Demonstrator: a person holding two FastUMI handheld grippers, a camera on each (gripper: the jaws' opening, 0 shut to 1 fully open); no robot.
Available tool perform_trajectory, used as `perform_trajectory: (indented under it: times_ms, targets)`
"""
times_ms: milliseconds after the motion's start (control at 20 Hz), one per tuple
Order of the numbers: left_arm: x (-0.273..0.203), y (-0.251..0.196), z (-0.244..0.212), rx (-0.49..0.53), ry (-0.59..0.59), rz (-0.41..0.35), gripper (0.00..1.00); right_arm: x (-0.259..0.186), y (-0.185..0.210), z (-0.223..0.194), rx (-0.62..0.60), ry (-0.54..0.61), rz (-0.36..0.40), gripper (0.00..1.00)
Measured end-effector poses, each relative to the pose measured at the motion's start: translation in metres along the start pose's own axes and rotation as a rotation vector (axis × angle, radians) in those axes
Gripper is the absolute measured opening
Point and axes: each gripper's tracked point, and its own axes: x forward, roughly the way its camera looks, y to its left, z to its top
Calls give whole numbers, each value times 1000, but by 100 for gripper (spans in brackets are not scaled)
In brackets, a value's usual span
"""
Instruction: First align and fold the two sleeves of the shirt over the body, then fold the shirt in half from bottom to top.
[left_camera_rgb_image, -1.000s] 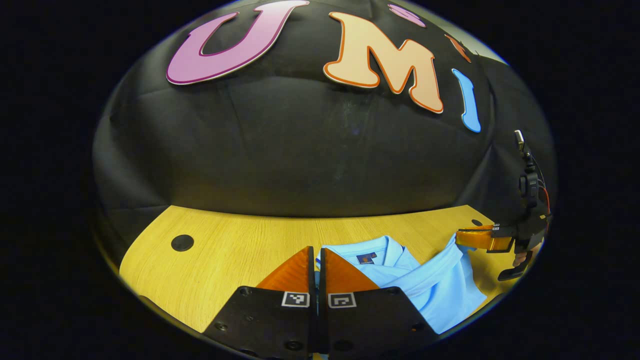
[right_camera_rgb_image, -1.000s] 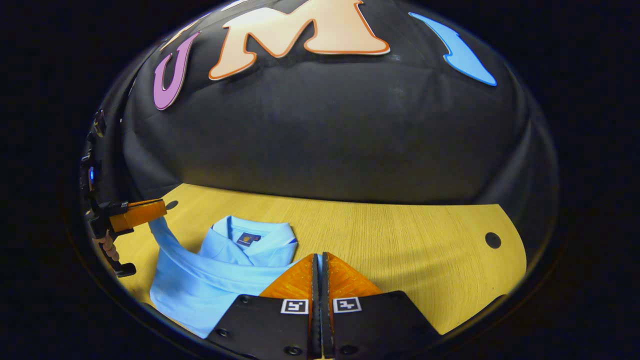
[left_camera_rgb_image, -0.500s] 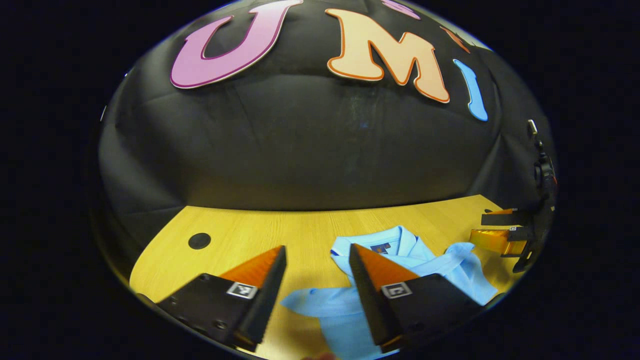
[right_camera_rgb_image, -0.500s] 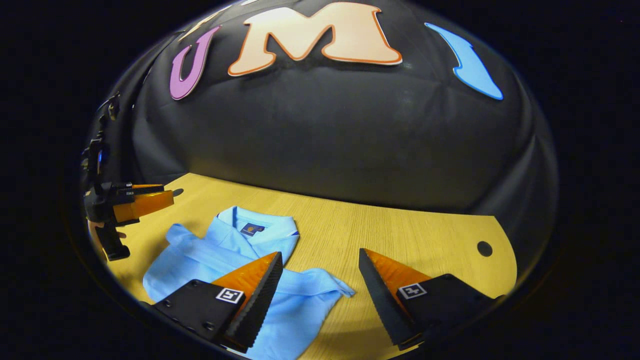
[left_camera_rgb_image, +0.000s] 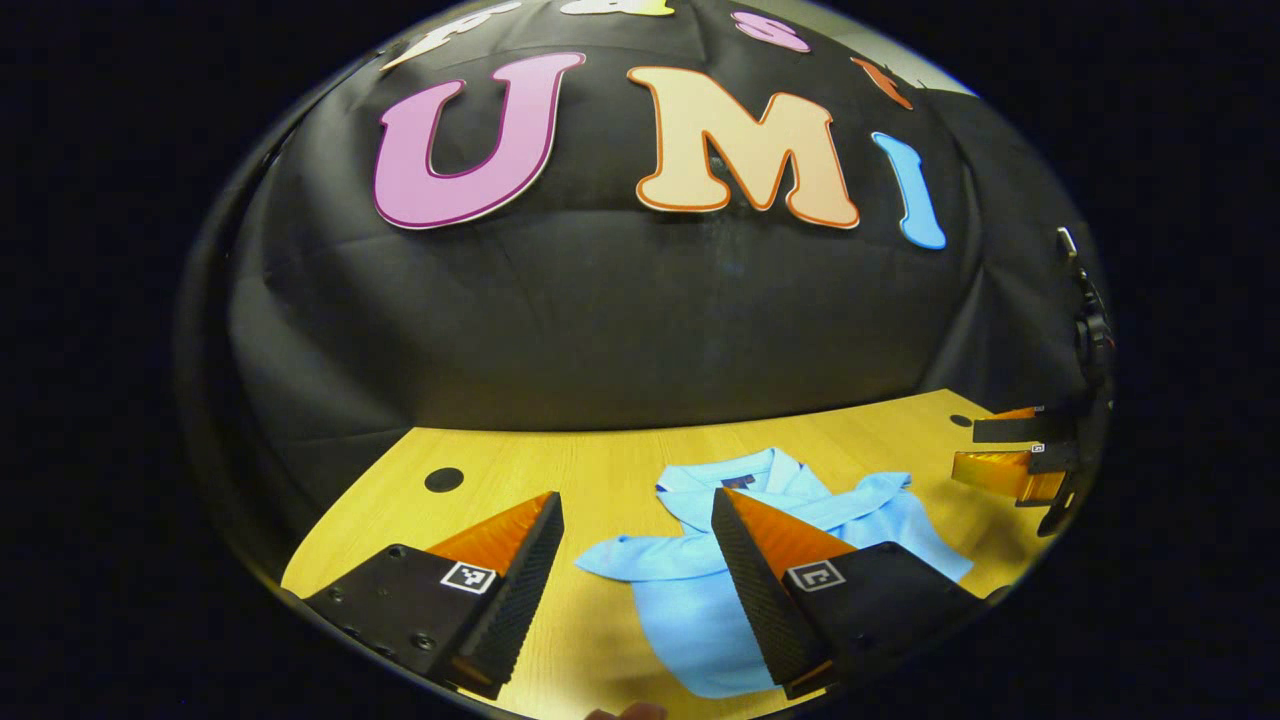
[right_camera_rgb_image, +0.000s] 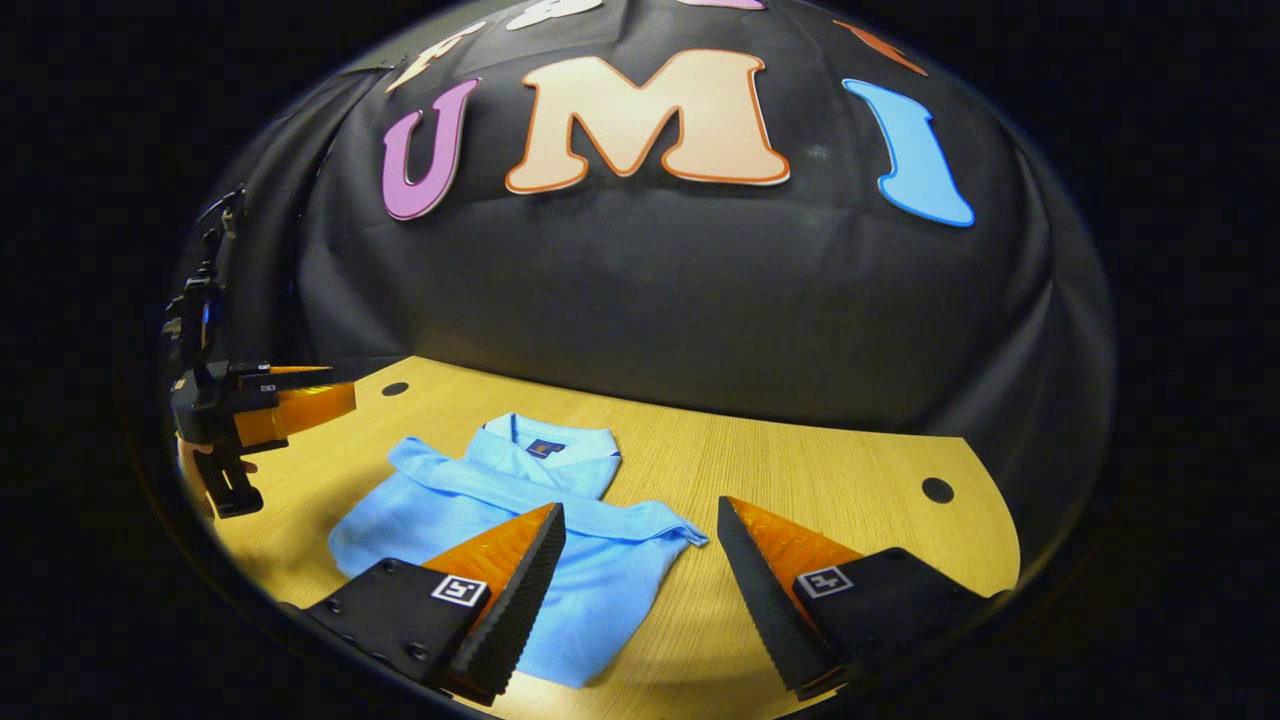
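Light-blue short-sleeved polo shirt (right_camera_rgb_image: 500, 540), collar (right_camera_rgb_image: 550, 452) toward the booth wall, flat on the yellow wood-grain table (right_camera_rgb_image: 800, 470). Both sleeves crossed over the chest, one cuff (right_camera_rgb_image: 680, 530) projecting just past the body's edge toward the right. Sleeve step apparently complete; bottom-to-top fold not yet begun. Next move, by judgement: a grasp of the hem (left_camera_rgb_image: 700, 680) at its two near corners, one per gripper, then an even lift toward the collar without disturbing the sleeves. Hem corners partly hidden behind the fingers, so exact lie uncertain. Left gripper (left_camera_rgb_image: 635, 580) wide open, holding nothing, above the shirt's near part. Right gripper (right_camera_rgb_image: 640, 590) likewise wide open and empty, above the shirt's right edge and bare table.
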Motion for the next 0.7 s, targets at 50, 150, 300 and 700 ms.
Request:
perform_trajectory:
  times_ms: [50, 150, 300, 700]
  targets:
    - [-9, -2, -2, 3, -6, -2, 89, -10, 1, 0, -3, -14, 2, 96]
    - [-28, -8, -7, 13, -11, -8, 89, -31, 8, -1, -7, -42, 3, 95]
    - [-59, -23, -8, -2, -37, -41, 89, -61, 13, -2, -12, -89, 2, 96]
    - [-125, -46, -18, -7, -100, -90, 89, -125, 21, -17, 34, -173, 9, 96]
